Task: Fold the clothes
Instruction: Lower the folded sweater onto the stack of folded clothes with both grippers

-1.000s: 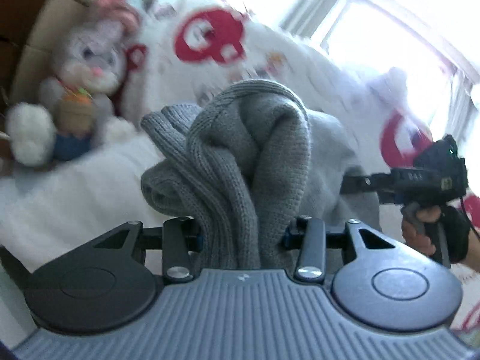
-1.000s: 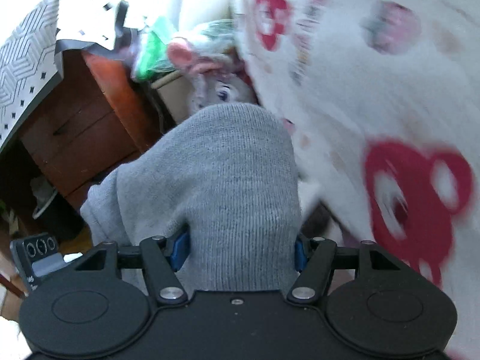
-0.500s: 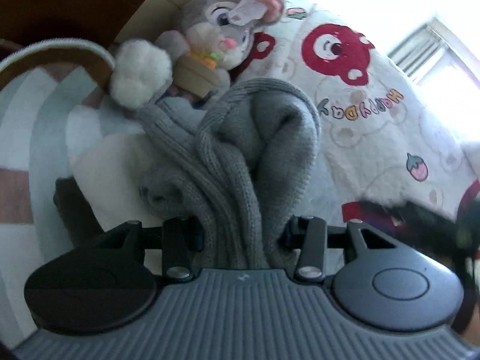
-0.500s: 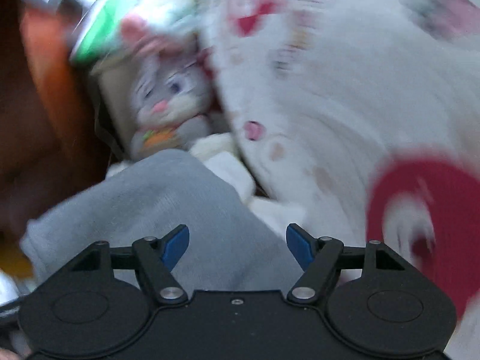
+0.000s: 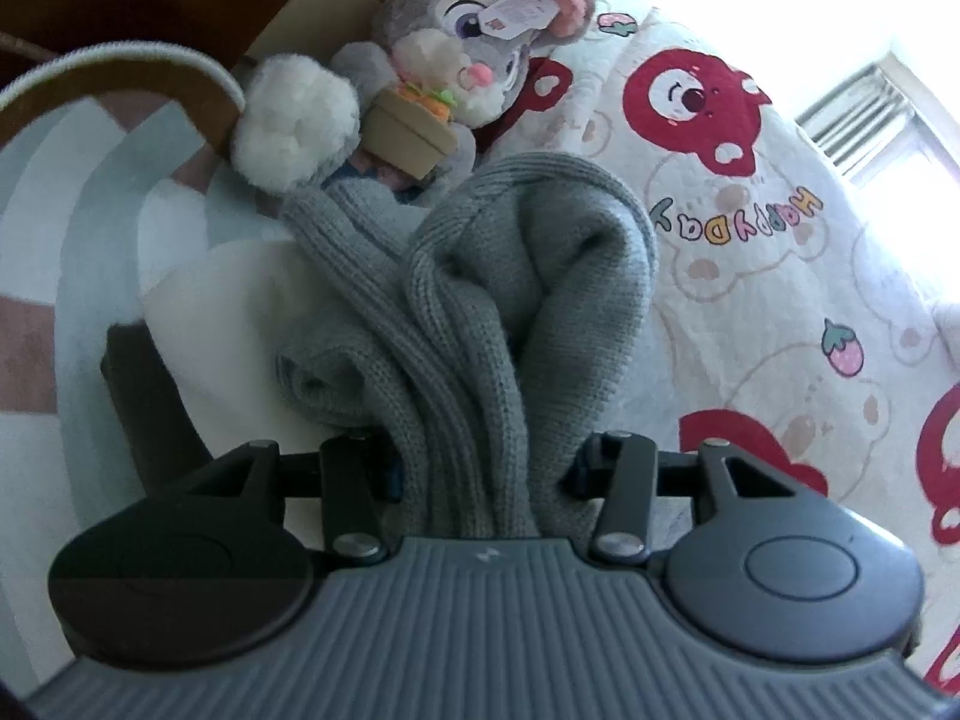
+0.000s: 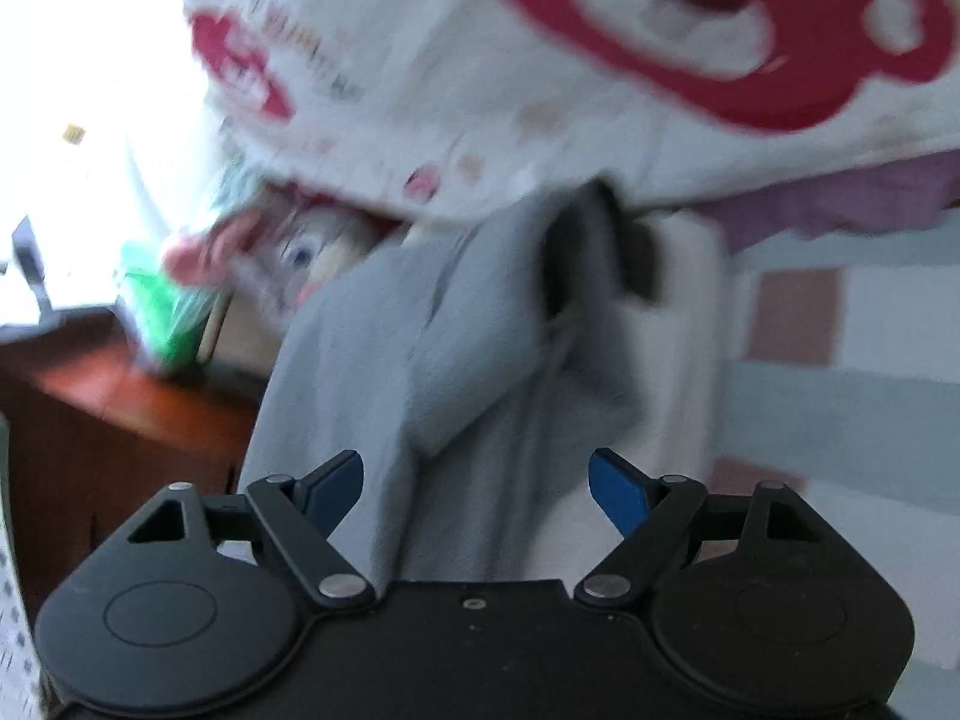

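Left gripper (image 5: 483,474) pinches bunched grey sweater (image 5: 510,276); right gripper (image 6: 477,483) jaws opening wide, cloth between, pads clear. Sweater sags over bed (image 5: 750,240) edge, near plush rabbit (image 5: 444,54). Fold looks unfinished; flattening left.

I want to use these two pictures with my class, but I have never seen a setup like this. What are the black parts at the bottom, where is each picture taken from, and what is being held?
No robot here: a person holds a two-finger gripper in each hand, and a wide-angle camera on each looks forward along its fingers. The black parts are the grippers themselves.

In the left-hand picture, the left gripper is clamped on a bunched grey knitted garment. Beyond it are a plush rabbit and a white quilt printed with red bears.

The right-hand picture is blurred. The right gripper is opening; the grey cloth hangs between its blue pads, which no longer press it.
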Demonstrator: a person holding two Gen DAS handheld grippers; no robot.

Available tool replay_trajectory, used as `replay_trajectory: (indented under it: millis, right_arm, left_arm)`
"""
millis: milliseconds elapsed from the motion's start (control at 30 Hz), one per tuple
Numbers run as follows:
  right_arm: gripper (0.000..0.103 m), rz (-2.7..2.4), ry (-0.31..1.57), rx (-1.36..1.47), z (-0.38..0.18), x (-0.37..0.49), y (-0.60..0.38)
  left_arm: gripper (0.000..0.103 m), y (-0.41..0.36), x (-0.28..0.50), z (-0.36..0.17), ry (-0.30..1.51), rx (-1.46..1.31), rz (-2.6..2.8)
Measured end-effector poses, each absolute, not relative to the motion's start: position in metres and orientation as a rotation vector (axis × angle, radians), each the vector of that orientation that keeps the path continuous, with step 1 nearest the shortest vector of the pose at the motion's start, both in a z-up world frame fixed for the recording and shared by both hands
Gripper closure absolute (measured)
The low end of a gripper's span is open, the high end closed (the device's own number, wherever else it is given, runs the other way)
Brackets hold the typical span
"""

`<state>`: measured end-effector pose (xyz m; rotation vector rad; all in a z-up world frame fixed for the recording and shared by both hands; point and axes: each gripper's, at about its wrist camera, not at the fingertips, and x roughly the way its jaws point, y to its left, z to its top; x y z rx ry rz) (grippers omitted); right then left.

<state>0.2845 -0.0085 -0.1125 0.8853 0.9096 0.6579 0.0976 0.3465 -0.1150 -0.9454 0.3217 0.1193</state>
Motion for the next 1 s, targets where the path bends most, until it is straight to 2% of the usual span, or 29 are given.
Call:
replay_trajectory:
  millis: [200,233,333,367,500,567,700,1000]
  right_arm:
    - [0.015,0.695,0.912,0.842,-0.128,0.308,0.034]
    - [0.017,0.701,0.898,0.818,-0.128,0.311,0.04]
    - [0.047,0.745,0.748,0.608,-0.098,0.308,0.046]
    - [0.048,0.754,0.707,0.544,-0.086,0.306,0.047]
    - [0.048,0.726,0.697,0.425,-0.076,0.31,0.05]
    - [0.041,0.714,0.747,0.464,-0.087,0.309,0.045]
    - [0.031,0.703,0.79,0.557,-0.101,0.297,0.036]
    - [0.031,0.765,0.876,0.607,-0.09,0.268,0.046]
  left_arm:
    - [0.061,0.349,0.098,-0.106,0.299,-0.944,0.008]
    - [0.061,0.348,0.097,-0.102,0.291,-0.94,-0.012]
    - [0.062,0.34,0.096,-0.094,0.283,-0.916,-0.048]
    - [0.062,0.336,0.097,-0.093,0.3,-0.928,-0.058]
    - [0.06,0.324,0.104,-0.096,0.487,-0.954,-0.003]
    - [0.058,0.322,0.104,-0.096,0.544,-0.949,0.025]
    - [0.057,0.321,0.094,-0.079,0.537,-0.898,0.031]
    - [0.06,0.305,0.068,-0.041,0.465,-0.76,0.072]
